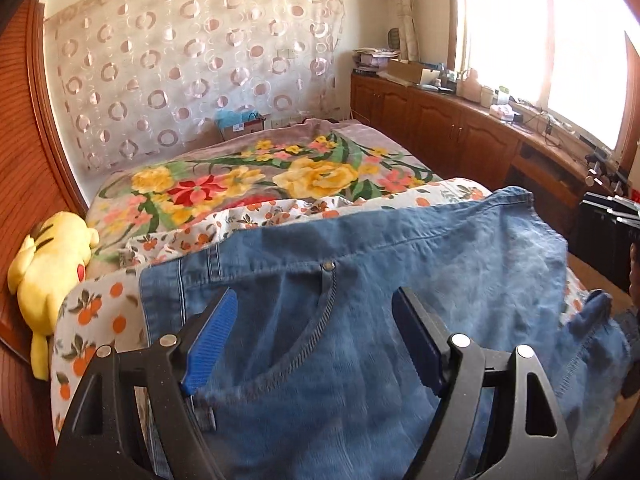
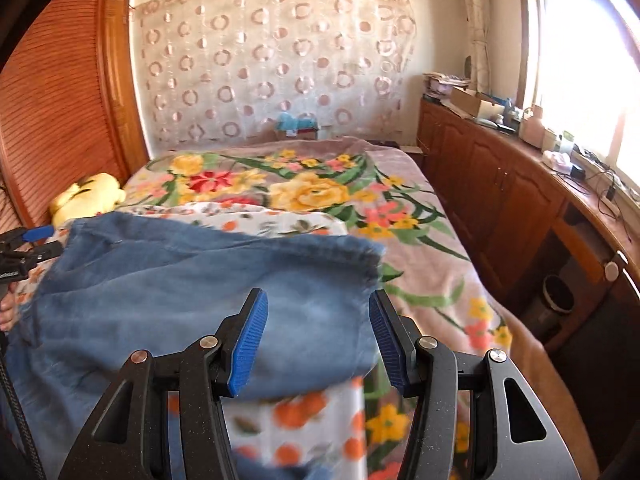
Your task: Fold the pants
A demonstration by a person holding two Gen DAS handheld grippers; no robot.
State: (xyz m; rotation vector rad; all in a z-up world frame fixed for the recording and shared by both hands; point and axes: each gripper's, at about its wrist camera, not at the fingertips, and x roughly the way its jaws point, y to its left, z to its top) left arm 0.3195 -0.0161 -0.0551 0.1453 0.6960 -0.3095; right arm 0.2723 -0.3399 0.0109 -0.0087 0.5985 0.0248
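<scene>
Blue denim pants lie spread on the bed over an orange-print sheet; a pocket seam and rivet face up. My left gripper hovers over the pocket area, its blue pads wide open and nothing between them. In the right wrist view the pants end in a hemmed edge in front of my right gripper. Its jaws stand apart above the denim, and neither pad presses on the cloth. The left gripper's blue pad shows at the far left edge.
A floral blanket covers the far half of the bed. A yellow plush toy lies by the slatted wooden wardrobe on the left. Wooden cabinets with clutter run under the bright window on the right.
</scene>
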